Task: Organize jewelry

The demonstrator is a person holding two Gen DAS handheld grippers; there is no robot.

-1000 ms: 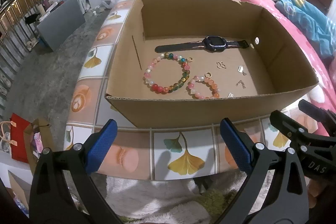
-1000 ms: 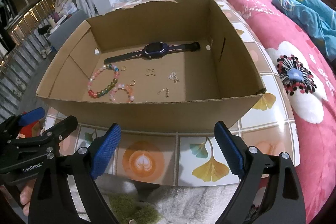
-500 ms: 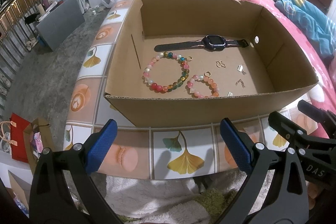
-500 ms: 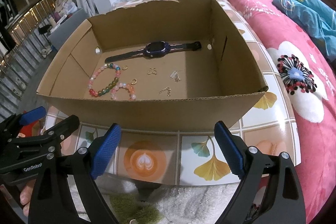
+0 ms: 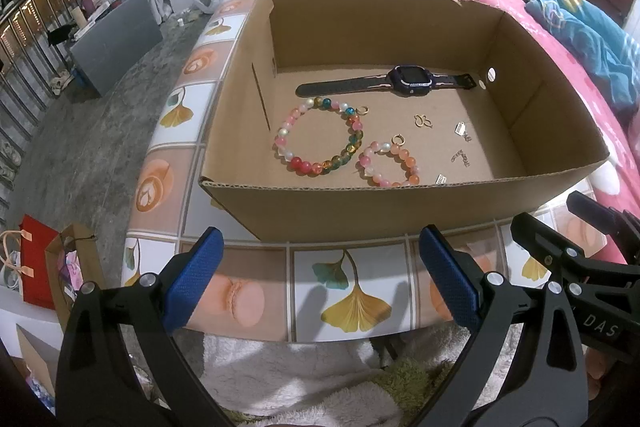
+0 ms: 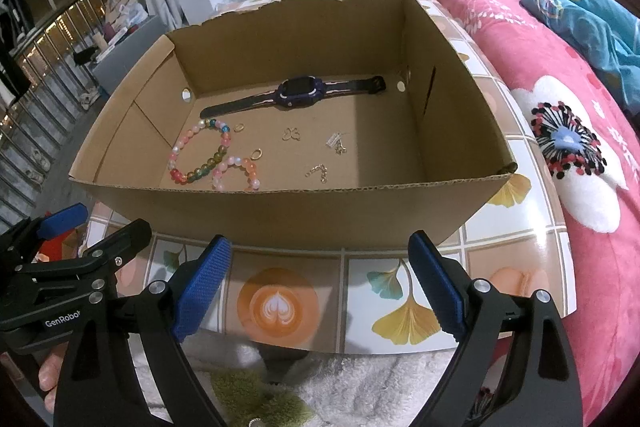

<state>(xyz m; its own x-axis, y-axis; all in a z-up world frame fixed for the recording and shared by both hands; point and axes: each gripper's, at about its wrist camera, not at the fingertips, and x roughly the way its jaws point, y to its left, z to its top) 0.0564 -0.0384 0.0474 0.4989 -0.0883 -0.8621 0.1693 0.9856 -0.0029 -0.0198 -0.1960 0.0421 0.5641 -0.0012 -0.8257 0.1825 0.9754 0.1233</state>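
Note:
An open cardboard box (image 5: 340, 207) (image 6: 280, 215) stands on a tiled table. Inside lie a dark watch (image 5: 408, 81) (image 6: 298, 93), a large multicoloured bead bracelet (image 5: 320, 141) (image 6: 200, 155), a small pink bead bracelet (image 5: 386, 163) (image 6: 238, 173), gold rings (image 5: 423, 121) (image 6: 291, 134) and small chain pieces (image 5: 462, 131) (image 6: 318, 173). My left gripper (image 5: 320, 279) and right gripper (image 6: 318, 287) are both open and empty, held in front of the box's near wall, outside it.
The table (image 5: 352, 291) has a gingko and coffee pattern and ends just below the grippers over a white fluffy rug (image 6: 360, 387). A pink bed (image 6: 560, 107) lies to the right. Paper bags (image 5: 48, 263) stand on the floor at the left.
Both grippers have risen slightly, so more of the box floor shows. Nothing in the box has moved.

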